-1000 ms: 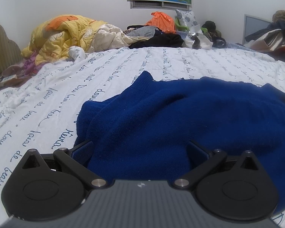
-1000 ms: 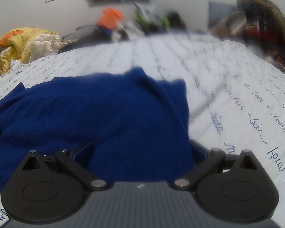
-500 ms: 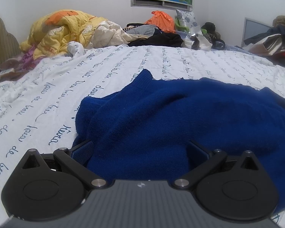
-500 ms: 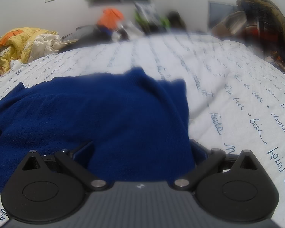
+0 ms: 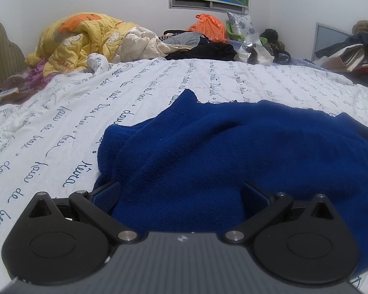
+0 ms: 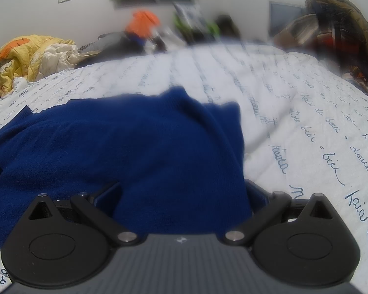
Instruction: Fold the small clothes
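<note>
A dark blue knit sweater (image 5: 233, 152) lies bunched on the white quilt with blue script (image 5: 61, 122). In the left wrist view its left edge and a pointed corner show. My left gripper (image 5: 181, 191) stands open, its blue pads (image 5: 106, 192) wide apart, with sweater fabric heaped between and over them. In the right wrist view the same sweater (image 6: 135, 152) fills the left and middle, its right edge falling straight down. My right gripper (image 6: 184, 191) is open too, fingers spread, fabric lying between them. Both sets of fingertips are hidden under the cloth.
A yellow and orange duvet (image 5: 81, 39) is piled at the bed's far left. Dark clothes (image 5: 203, 49) and an orange bag (image 5: 208, 27) sit along the far edge. More clothing (image 5: 355, 44) is heaped at the right. Bare quilt (image 6: 319, 122) stretches right of the sweater.
The left wrist view has shifted slightly, with more of the wall picture showing at the top. The sweater and the right gripper look unchanged.
</note>
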Demonstrator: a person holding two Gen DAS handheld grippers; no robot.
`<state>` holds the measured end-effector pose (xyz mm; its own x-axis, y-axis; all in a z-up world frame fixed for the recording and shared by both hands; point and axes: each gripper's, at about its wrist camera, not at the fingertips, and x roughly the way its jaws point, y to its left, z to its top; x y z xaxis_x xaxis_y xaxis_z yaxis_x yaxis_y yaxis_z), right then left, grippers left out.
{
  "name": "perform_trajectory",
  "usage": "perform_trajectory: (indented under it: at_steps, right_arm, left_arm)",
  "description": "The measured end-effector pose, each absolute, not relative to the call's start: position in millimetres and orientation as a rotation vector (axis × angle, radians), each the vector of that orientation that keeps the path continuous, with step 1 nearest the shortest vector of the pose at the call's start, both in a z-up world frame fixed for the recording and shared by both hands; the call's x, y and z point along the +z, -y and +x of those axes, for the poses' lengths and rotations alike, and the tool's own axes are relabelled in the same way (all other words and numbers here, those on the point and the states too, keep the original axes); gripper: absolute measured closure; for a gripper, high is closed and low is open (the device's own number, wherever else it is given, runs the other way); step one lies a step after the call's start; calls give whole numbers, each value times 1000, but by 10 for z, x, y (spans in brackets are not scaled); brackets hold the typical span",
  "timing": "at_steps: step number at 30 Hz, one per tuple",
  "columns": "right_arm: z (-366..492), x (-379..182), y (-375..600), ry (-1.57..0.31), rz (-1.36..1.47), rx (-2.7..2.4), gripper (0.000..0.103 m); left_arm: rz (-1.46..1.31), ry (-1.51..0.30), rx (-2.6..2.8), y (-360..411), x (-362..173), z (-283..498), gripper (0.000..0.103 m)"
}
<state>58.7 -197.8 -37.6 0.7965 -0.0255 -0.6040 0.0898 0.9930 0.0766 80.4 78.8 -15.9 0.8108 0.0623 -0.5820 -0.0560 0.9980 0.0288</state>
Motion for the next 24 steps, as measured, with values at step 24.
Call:
perform_trajectory:
  at_steps: [24]
  right_arm:
    - [66, -18, 1169, -471, -151, 167, 0]
  left_arm:
    - [65, -627, 24, -1116, 21, 590, 0]
